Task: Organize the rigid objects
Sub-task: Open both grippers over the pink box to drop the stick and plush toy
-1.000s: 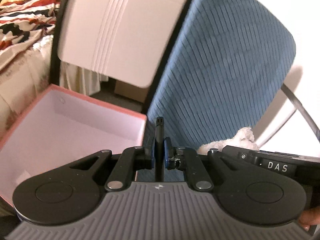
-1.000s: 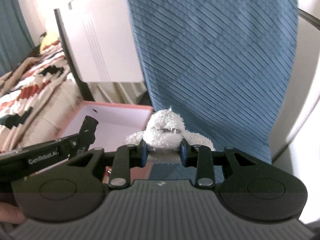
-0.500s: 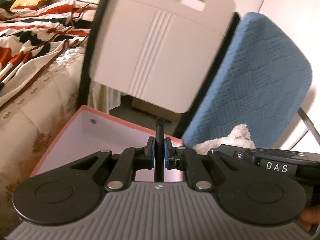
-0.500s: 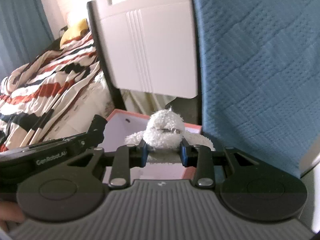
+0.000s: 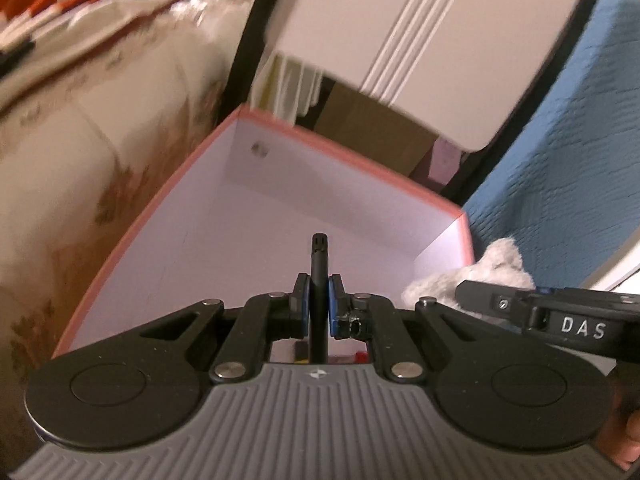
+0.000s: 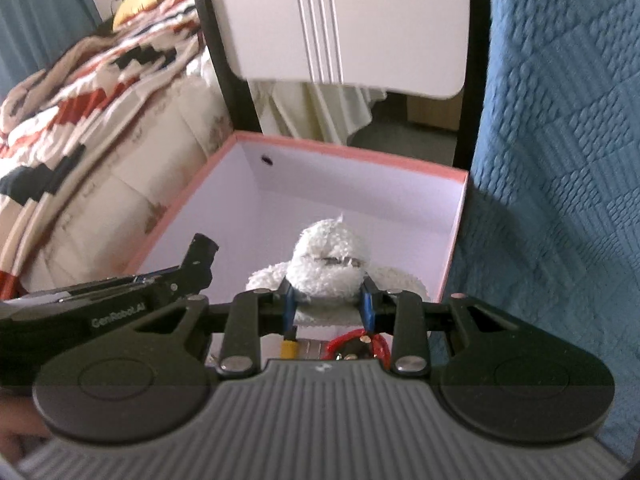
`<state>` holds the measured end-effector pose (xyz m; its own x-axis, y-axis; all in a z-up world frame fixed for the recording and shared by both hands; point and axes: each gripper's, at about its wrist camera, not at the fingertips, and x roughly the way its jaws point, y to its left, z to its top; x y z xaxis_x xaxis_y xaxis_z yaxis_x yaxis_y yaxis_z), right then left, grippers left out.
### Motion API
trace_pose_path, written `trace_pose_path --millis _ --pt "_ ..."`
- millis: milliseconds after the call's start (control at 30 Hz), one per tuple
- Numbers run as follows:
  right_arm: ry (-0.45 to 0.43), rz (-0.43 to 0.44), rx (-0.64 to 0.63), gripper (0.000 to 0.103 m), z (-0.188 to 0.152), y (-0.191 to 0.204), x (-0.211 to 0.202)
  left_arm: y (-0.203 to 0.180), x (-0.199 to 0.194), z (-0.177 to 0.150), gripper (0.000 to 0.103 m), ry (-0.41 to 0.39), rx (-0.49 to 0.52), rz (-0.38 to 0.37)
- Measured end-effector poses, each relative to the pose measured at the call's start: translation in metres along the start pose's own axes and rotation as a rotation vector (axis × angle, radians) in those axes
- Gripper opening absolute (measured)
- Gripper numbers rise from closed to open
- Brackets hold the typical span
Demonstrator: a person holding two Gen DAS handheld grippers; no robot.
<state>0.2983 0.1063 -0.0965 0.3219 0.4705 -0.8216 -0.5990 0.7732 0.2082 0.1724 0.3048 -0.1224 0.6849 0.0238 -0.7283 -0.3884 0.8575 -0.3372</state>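
Currently over the pink box (image 5: 352, 168) — both grippers held above its open top, white interior in view in both wrist cameras.

Left gripper (image 5: 319, 300): pinched tight on a thin black object (image 5: 319, 280), edge-on to the camera, standing upright between the blue pads (image 5: 303, 304); identity of the object not resolvable. Positioned over the near half of the box, roughly midway between its left and right walls.

Right gripper (image 6: 327, 304): clamped around a white plush toy (image 6: 326, 268), fingers set moderately apart by the toy's bulk. Toy held over the box near its right wall; same toy seen at right in the left wrist view (image 5: 476, 276), just outside the right rim from that angle.

Small hole (image 6: 266, 159) in the far wall near the far-left corner. Bits of red (image 6: 356, 342) and yellow (image 6: 289, 347) below the right gripper, mostly hidden — cannot identify.

Surroundings: white chair back (image 6: 344, 20) beyond the far edge, blue textured fabric (image 6: 560, 140) along the right side, patterned bedding (image 6: 80, 92) to the left.
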Motion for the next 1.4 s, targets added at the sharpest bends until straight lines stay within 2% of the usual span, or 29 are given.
trace_pose_path --millis 200,467,533,567,767,833,967,1133,1200,1233,1300,1400 --pt "0.063 -0.020 0.040 0.035 -0.009 -0.004 0.033 0.014 0.023 -0.012 0.011 0.058 -0.006 -0.003" --pt "0.084 -0.017 0.051 0.041 -0.013 -0.002 0.038 0.014 0.029 -0.014 0.015 0.081 -0.003 0.008" --pt "0.079 -0.005 0.045 0.051 -0.012 -0.001 0.034 0.012 0.024 -0.012 0.025 0.072 -0.007 0.009" --pt "0.071 -0.005 0.047 0.052 -0.011 -0.001 0.030 0.011 0.020 -0.011 0.026 0.064 -0.003 0.009" --pt "0.015 0.015 0.048 0.052 -0.003 -0.001 -0.002 0.002 -0.009 -0.002 0.036 0.018 0.011 0.014" --pt "-0.007 0.012 0.032 0.052 0.000 -0.001 -0.017 -0.004 -0.021 0.001 0.047 -0.004 0.016 0.017" --pt "-0.058 0.026 0.023 0.052 0.005 -0.002 -0.049 -0.020 -0.049 0.007 0.049 -0.038 0.047 0.012" --pt "-0.121 0.044 -0.005 0.052 0.002 0.000 -0.090 -0.042 -0.094 0.012 0.073 -0.105 0.086 0.017" --pt "-0.139 0.050 -0.009 0.052 -0.001 -0.001 -0.104 -0.049 -0.109 0.011 0.078 -0.124 0.103 0.021" --pt "-0.145 0.055 -0.012 0.052 -0.004 -0.001 -0.111 -0.052 -0.116 0.010 0.084 -0.128 0.107 0.026" --pt "-0.155 0.061 -0.021 0.052 -0.010 -0.001 -0.123 -0.058 -0.129 0.006 0.091 -0.142 0.107 0.036" --pt "-0.165 0.060 -0.032 0.052 -0.020 -0.003 -0.138 -0.064 -0.144 -0.001 0.094 -0.148 0.099 0.038"
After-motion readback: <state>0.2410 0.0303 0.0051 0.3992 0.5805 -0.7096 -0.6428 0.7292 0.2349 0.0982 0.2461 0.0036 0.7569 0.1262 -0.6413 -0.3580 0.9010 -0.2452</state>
